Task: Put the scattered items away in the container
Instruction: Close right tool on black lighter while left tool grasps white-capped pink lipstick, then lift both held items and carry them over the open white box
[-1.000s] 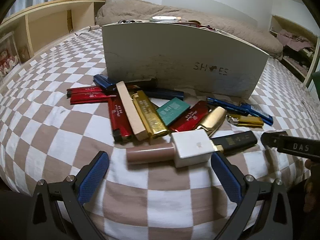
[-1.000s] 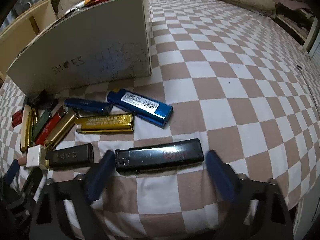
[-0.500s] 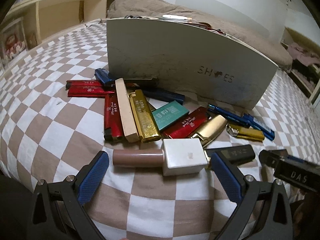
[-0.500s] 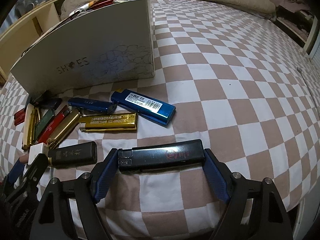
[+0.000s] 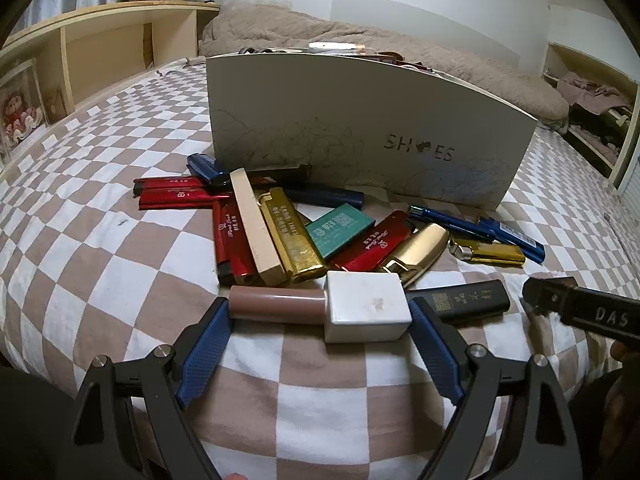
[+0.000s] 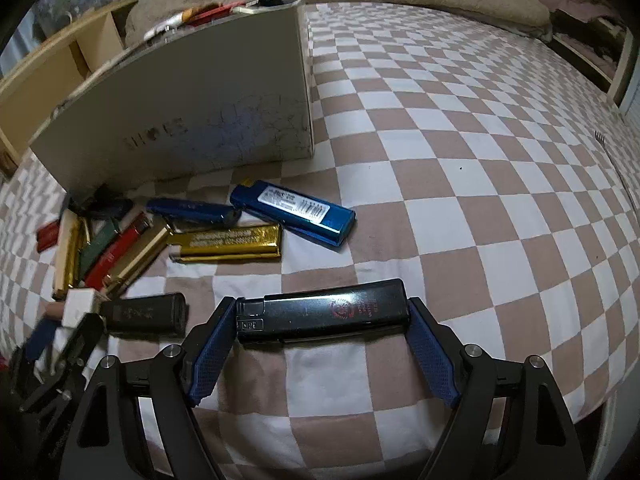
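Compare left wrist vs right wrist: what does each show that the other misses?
Left wrist only: the left tool, just closed end to end onto the pink-and-white lighter, and wooden shelves. Right wrist only: the right tool clamped lengthwise on the long black lighter, and bare checkered cover right of the box. Both: the white shoe box with items inside, the lighter pile, the short black lighter.

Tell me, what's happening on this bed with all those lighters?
A person with a gripper in each hand is tidying lighters into the white shoe box. The left gripper has just been closing on a brown-and-white lighter. The right gripper clamps a black lighter end to end. The rest lie scattered.
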Tool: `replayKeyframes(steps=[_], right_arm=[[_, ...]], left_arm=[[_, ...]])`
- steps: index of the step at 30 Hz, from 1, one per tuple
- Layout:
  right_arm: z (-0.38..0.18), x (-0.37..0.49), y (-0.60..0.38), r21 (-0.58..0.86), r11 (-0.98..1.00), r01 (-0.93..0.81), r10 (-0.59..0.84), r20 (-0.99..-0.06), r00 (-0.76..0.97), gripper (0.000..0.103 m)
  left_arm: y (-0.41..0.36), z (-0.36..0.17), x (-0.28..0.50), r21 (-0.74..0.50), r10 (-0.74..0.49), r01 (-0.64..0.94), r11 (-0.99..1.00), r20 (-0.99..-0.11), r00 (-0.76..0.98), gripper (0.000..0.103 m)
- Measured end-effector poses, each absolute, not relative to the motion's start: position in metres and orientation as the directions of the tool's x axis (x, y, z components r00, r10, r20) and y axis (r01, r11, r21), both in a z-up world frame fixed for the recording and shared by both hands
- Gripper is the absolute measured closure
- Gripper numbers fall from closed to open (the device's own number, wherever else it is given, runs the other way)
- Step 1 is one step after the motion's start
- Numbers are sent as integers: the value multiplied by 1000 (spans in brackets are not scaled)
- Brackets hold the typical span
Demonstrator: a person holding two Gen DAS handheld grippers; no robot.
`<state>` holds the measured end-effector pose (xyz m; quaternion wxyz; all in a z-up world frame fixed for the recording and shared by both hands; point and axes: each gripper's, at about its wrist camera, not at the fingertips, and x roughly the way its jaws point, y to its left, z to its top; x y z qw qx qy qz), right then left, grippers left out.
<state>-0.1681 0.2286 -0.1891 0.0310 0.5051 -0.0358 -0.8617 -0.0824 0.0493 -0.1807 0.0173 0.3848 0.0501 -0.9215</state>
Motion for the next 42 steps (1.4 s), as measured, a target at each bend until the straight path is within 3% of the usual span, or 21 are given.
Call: replayKeyframes(steps=[6,8,14,25,42], right_arm=[[-173,-137,209,129,-992,8,-116,-855,-506,20],[-201,-117,201,131,-991,13,-119,-852,-510,20],[-203,-131,241,129,-991,37,-129,-845,-520,20],[-200,-103,227,180,-980,88,-200,-838,-508,20],[-137,-122,224,240,-963,122,-263,-740,-619,20]], left_arm=[[44,-178,-76,-78,3,75,-994,-712,-703,15],[41,-176,-73,-87,6,79,-993,-711,-704,15],[33,-171,-70,-112,13,95,-989,-709,-705,15],[25,-160,-59,-153,55,76,-985,-705,-707,15],[13,-115,-81,-246,106,70,-967,-633,-767,15]])
